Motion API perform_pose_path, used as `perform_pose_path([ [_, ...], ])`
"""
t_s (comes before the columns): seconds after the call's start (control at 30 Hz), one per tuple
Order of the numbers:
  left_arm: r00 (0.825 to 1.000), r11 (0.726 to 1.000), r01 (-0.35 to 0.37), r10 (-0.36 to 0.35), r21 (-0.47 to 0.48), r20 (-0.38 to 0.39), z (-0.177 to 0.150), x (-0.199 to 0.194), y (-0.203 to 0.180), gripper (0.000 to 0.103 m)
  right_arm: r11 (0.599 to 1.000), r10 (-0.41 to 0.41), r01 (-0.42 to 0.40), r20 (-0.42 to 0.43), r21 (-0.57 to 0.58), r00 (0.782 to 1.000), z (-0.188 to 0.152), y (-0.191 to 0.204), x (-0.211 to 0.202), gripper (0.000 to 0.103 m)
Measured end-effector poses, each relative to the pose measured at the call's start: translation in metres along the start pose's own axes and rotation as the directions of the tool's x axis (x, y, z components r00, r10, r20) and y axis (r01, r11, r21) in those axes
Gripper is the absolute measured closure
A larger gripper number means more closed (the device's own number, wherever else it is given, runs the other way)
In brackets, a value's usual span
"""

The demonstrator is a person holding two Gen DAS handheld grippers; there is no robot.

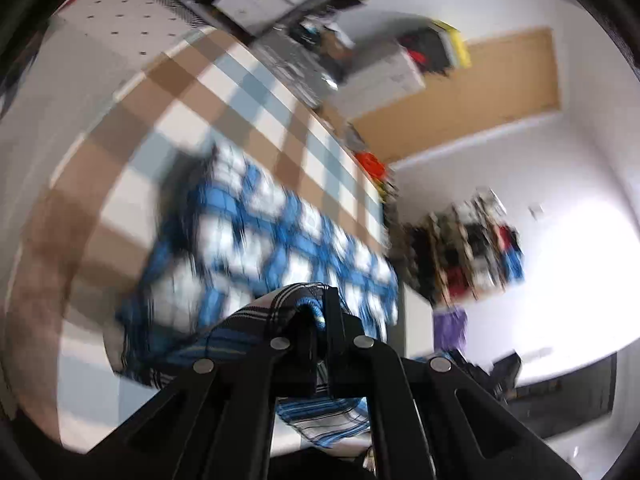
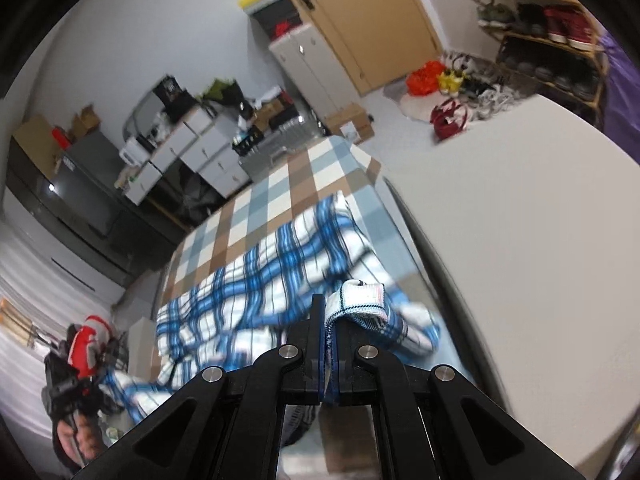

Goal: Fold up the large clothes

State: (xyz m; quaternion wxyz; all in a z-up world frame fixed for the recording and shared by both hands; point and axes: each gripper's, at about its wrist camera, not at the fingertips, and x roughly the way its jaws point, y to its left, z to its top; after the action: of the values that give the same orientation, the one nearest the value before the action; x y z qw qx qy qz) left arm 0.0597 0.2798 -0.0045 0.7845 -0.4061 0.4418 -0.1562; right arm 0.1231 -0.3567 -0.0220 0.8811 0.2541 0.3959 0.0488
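Plainly the blue-and-white checked garment (image 2: 256,280) is mid-fold, most of it spread on the plaid-covered bed (image 2: 248,208) while two pinched edges are raised above it. Next, I judge, both edges want carrying across together and laying down level, so the fold lands square. Jaws of the left gripper (image 1: 316,320) are nearly closed on a bunched fold; those of the right gripper (image 2: 326,320) clamp a hem edge, its white end flopping over.

Home bedroom: checked bed cover (image 2: 256,208), shoe rack (image 2: 548,36), wooden door (image 2: 372,20), cluttered drawer units (image 2: 196,148).
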Motion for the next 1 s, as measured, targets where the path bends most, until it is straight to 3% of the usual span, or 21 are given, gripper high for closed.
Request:
perform_pose_path([
  [0.13, 0.999, 0.993, -0.036, 0.035, -0.108, -0.009, 0.052, 0.032, 0.012, 0.103, 0.998, -0.057, 0.056, -0.096, -0.016, 0.994, 0.065, 0.018, 0.060, 0.101],
  [0.2, 0.998, 0.984, -0.035, 0.025, -0.175, -0.061, 0.076, 0.059, 0.027, 0.103, 0.995, -0.101, 0.102, -0.145, -0.004, 0.984, 0.095, 0.021, 0.106, 0.101],
  [0.3, 0.993, 0.946, -0.054, 0.018, -0.320, -0.114, 0.091, 0.076, 0.056, 0.103, 0.989, -0.149, 0.148, -0.261, -0.022, 0.954, 0.109, 0.019, 0.167, 0.098],
  [0.37, 0.988, 0.937, -0.078, 0.027, -0.341, -0.152, 0.095, 0.082, 0.065, 0.101, 0.984, -0.175, 0.177, -0.319, -0.022, 0.932, 0.111, 0.014, 0.201, 0.095],
  [0.4, 0.982, 0.937, -0.114, 0.056, -0.332, -0.178, 0.096, 0.082, 0.067, 0.089, 0.986, -0.163, 0.168, -0.345, -0.016, 0.924, 0.110, 0.012, 0.213, 0.087],
  [0.43, 0.979, 0.938, -0.120, 0.058, -0.324, -0.194, 0.097, 0.080, 0.068, 0.067, 0.988, -0.145, 0.154, -0.346, -0.001, 0.927, 0.111, 0.009, 0.219, 0.082],
  [0.5, 0.979, 0.944, -0.101, 0.038, -0.315, -0.198, 0.098, 0.071, 0.068, 0.035, 0.995, -0.090, 0.099, -0.282, 0.017, 0.955, 0.114, 0.006, 0.215, 0.059],
  [0.53, 0.986, 0.947, -0.083, 0.031, -0.312, -0.167, 0.098, 0.060, 0.067, 0.034, 0.996, -0.076, 0.082, -0.254, 0.017, 0.964, 0.116, 0.006, 0.209, 0.053],
  [0.6, 0.995, 0.954, -0.071, 0.049, -0.292, -0.082, 0.098, 0.036, 0.063, 0.031, 0.998, -0.063, 0.067, -0.158, 0.016, 0.985, 0.118, 0.006, 0.190, 0.026],
  [0.7, 0.997, 0.963, -0.078, 0.068, -0.258, -0.048, 0.085, 0.013, 0.057, 0.024, 0.998, -0.006, 0.001, -0.091, -0.055, 0.996, 0.109, 0.021, 0.165, 0.021],
  [0.77, 0.994, 0.969, -0.087, 0.070, -0.232, -0.079, 0.071, 0.013, 0.052, 0.024, 0.990, 0.017, -0.021, -0.026, -0.140, 1.000, 0.097, 0.036, 0.144, 0.019],
  [0.83, 0.992, 0.980, -0.067, 0.046, -0.185, -0.114, 0.052, 0.018, 0.042, 0.024, 0.970, 0.046, -0.036, 0.036, -0.242, 0.998, 0.077, 0.055, 0.124, 0.010],
  [0.9, 0.982, 0.993, -0.062, 0.043, -0.096, -0.185, 0.023, 0.026, 0.025, 0.024, 0.930, 0.083, -0.081, -0.012, -0.358, 0.997, 0.046, 0.076, 0.118, 0.000],
  [1.0, 0.952, 0.997, -0.068, 0.072, 0.022, -0.296, -0.016, 0.050, 0.006, 0.024, 0.876, -0.002, -0.063, -0.134, -0.479, 0.991, 0.007, 0.096, 0.136, 0.000],
])
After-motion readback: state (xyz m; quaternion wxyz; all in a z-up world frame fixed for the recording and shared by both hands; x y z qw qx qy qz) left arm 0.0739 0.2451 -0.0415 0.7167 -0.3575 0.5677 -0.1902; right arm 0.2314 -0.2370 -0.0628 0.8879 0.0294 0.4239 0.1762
